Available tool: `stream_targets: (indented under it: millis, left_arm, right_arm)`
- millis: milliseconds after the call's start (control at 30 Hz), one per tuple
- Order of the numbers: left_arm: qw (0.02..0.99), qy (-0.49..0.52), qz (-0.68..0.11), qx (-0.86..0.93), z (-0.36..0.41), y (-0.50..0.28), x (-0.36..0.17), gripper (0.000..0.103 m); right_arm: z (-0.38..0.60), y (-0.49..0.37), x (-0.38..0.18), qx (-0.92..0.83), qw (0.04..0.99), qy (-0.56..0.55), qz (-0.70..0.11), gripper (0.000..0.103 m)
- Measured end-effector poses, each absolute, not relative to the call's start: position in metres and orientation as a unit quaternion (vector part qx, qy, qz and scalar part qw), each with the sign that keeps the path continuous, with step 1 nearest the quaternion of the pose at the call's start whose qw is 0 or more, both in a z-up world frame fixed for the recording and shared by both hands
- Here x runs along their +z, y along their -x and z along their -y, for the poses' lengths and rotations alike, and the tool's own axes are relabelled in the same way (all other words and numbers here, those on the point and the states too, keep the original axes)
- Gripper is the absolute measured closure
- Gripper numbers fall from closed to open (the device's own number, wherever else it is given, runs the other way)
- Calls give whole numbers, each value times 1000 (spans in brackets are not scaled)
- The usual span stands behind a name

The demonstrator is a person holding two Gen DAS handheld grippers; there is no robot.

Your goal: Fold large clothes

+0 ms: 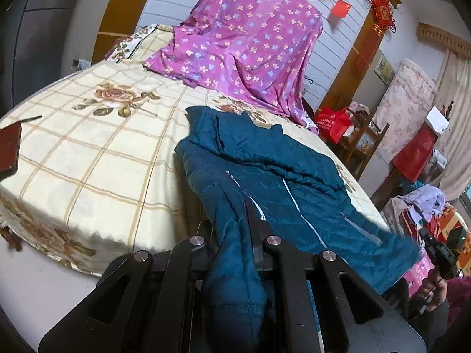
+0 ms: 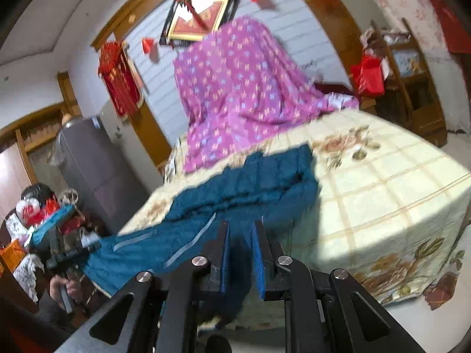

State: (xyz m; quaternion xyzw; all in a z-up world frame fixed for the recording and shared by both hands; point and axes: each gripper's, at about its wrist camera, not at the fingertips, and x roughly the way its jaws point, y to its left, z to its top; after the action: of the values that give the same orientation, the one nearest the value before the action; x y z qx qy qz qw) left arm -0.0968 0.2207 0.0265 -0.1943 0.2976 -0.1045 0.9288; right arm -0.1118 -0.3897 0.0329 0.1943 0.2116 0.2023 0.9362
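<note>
While the left tongs (image 1: 235, 232) are pressed together on a thick fold of the blue padded jacket (image 1: 265, 170), the cloth bulges out between the black arms close to the camera. The right tongs (image 2: 241, 253) also pinch the same jacket at its near hem, with dark blue cloth hanging between the two blue pads (image 2: 256, 259). From each wrist view the other gripper appears at the picture's edge, held by a hand (image 2: 63, 289), with jacket cloth at it. Between the two grips the jacket's near edge hangs over the near edge of the bed (image 1: 88, 153), and the rest lies spread on the cream checked bedspread with rose prints. Its pale zipper lines run along the front. Further back on the bed, a purple flowered sheet (image 1: 250, 44) covers something tall. Behind it is a grey panelled wall with a framed picture (image 2: 197, 17) and red ornaments.
</note>
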Motion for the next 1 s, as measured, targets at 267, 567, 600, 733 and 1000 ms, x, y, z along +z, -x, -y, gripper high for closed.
stream_targets:
  millis: [267, 567, 600, 733, 1000]
  left_arm:
    - [923, 197, -313, -107, -208, 98, 19, 93]
    - [915, 211, -324, -112, -212, 95, 24, 93]
    - [915, 213, -324, -113, -212, 94, 25, 93]
    - [911, 230, -322, -116, -214, 91, 31, 93]
    - [913, 240, -304, -126, -214, 81, 52, 93]
  right_arm:
    - [424, 92, 1, 120, 910, -261, -300, 34]
    - [396, 58, -115, 125, 829, -331, -432, 4]
    - [395, 55, -125, 132, 824, -337, -435, 4]
    - [395, 37, -159, 169, 785, -390, -451, 4]
    - [377, 32, -178, 243, 743, -417, -463, 13]
